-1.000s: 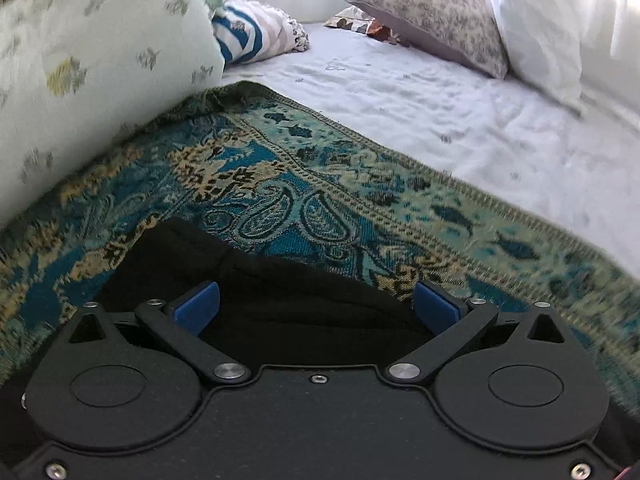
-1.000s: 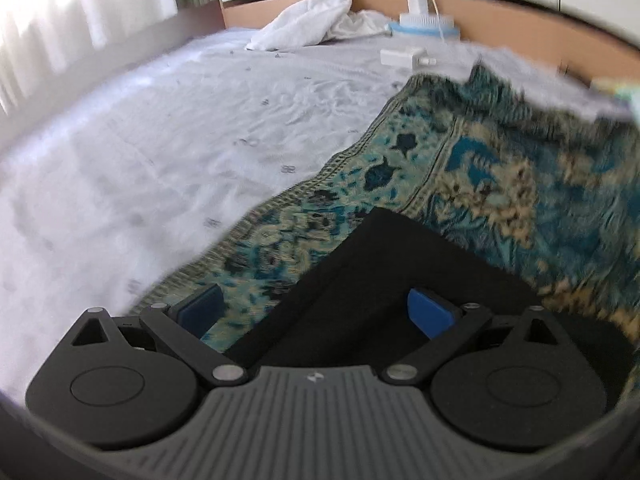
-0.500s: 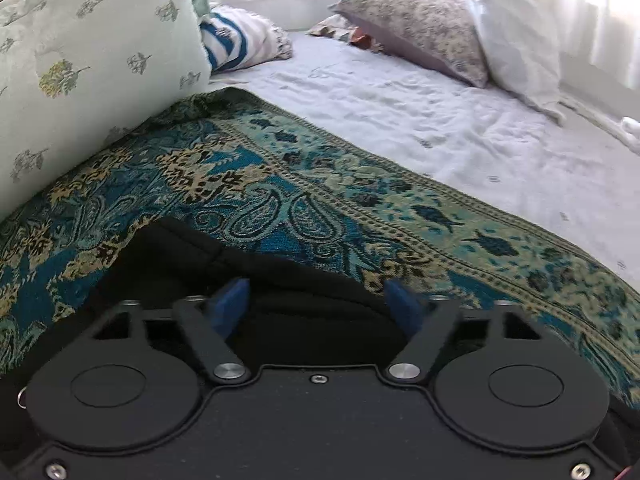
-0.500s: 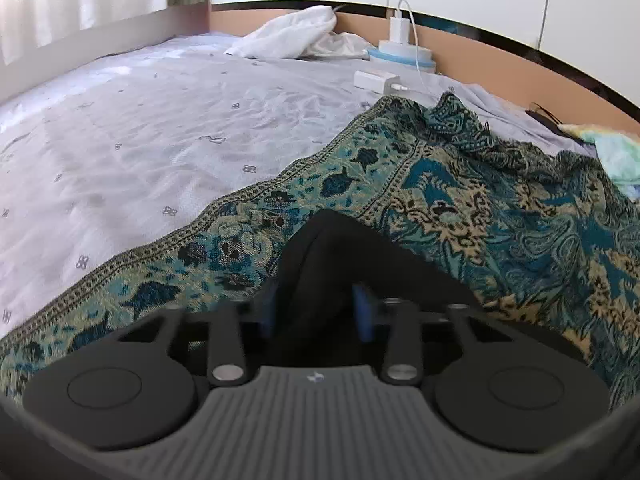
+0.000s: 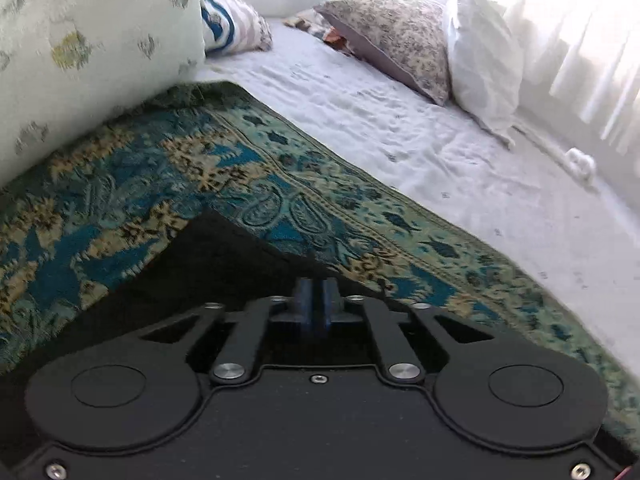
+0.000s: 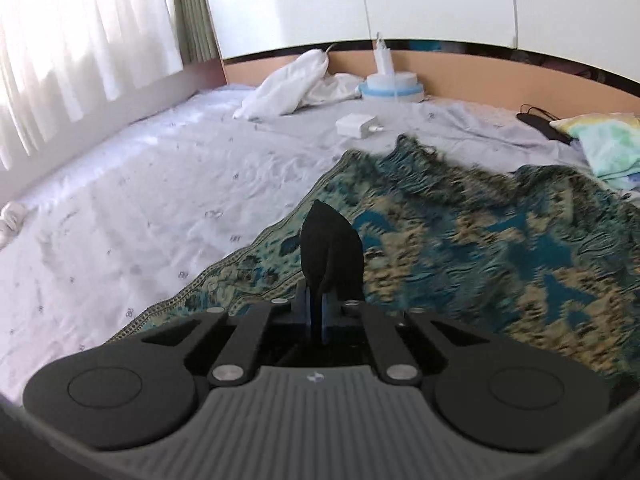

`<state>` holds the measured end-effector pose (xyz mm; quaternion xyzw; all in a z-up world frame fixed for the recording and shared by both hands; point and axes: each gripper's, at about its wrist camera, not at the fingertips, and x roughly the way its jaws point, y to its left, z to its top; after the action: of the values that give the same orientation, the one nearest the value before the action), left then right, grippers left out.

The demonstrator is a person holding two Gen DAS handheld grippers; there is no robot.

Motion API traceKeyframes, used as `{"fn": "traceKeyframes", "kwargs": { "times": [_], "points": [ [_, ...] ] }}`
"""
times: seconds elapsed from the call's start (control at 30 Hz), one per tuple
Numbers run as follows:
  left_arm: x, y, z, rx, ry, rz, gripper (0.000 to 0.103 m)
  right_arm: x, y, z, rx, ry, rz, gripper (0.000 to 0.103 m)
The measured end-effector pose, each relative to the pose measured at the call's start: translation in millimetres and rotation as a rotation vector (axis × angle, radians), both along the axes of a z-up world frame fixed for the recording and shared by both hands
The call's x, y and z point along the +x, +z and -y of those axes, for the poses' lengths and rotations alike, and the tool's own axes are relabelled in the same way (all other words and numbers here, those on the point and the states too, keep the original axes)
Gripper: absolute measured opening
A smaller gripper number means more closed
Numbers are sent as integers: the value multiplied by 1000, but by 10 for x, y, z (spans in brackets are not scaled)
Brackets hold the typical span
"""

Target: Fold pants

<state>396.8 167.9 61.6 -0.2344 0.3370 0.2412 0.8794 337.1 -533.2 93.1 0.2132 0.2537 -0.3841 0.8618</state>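
A bed [image 6: 140,200] under a pale printed sheet, with a teal paisley throw [image 5: 168,184] spread across it, pillows [image 5: 392,36] at the head and curtained light beyond. On the throw, black pants [image 5: 208,264], now gathered at two points rather than lying flat as a second ago. Left gripper [image 5: 315,300]: jaws just closing, from wide apart to nearly together, blue pads [image 5: 304,298] pinching an edge of the dark cloth, which slopes away in a taut wedge toward the lower left. Right gripper [image 6: 316,312]: jaws drawn fully together on a corner of the same garment, a peaked tuft of black fabric standing up past the pads (earlier that corner lay flat between open jaws). Both views more raised and tilted than before, with more of the bed and far wall showing; likely both ends lifted clear of the throw. Meaning for the task, as a judgement: grasp stage finished, fold stroke under way, held edge ready for carrying over the rest of the pants. Rest of the garment hidden beneath the gripper bodies, so lie of the remaining cloth not readable. Risk: thin pinch on the right, possible slip under pull.
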Motion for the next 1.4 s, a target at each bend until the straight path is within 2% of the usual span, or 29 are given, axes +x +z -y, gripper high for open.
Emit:
{"fn": "traceKeyframes", "kwargs": {
  "times": [0.03,0.07,0.1,0.13,0.2,0.27,0.37,0.43,0.57,0.7,0.73,0.77,0.8,0.83,1.0,1.1,1.27,1.4],
  "points": [
    [6,14,-13,-18,-1,3,45,-89,26,13,-1,6,7,8],
    [29,27,-7,-24,0,-3,60,-158,38,17,-4,11,10,8],
    [65,34,8,-22,2,-14,85,-228,41,19,-7,16,9,8],
    [107,30,38,-13,4,-18,95,-285,37,23,-5,20,6,8],
    [208,0,117,29,7,-29,95,-390,12,18,2,26,2,8],
    [343,-73,173,52,20,-81,96,-495,-20,18,5,35,-2,8],
    [512,-258,190,19,90,-186,100,-616,-66,1,-14,51,-19,8],
    [551,-327,267,69,129,-184,103,-676,-94,-21,-25,62,-29,8],
    [710,-418,450,179,185,-253,103,-782,-140,-71,-61,94,-47,8],
    [764,-423,470,175,242,-250,103,-849,-184,-105,-84,115,-62,8],
    [767,-410,458,171,234,-243,90,-862,-194,-107,-87,118,-66,8],
    [737,-377,468,182,208,-212,71,-874,-202,-107,-88,120,-69,8],
    [705,-331,484,201,163,-171,21,-889,-207,-107,-87,120,-69,8],
    [674,-292,498,212,134,-159,3,-909,-208,-101,-85,120,-67,8],
    [368,-106,326,92,93,-76,1,-1026,-125,-66,-69,112,-38,8],
    [85,63,277,88,49,-22,1,-1157,-13,-61,-67,117,-8,8],
    [-644,319,156,53,-32,75,1,-1546,157,-26,-47,115,48,8],
    [-1404,393,71,54,-47,143,1,-1968,145,6,-17,107,70,8]
  ]
}}
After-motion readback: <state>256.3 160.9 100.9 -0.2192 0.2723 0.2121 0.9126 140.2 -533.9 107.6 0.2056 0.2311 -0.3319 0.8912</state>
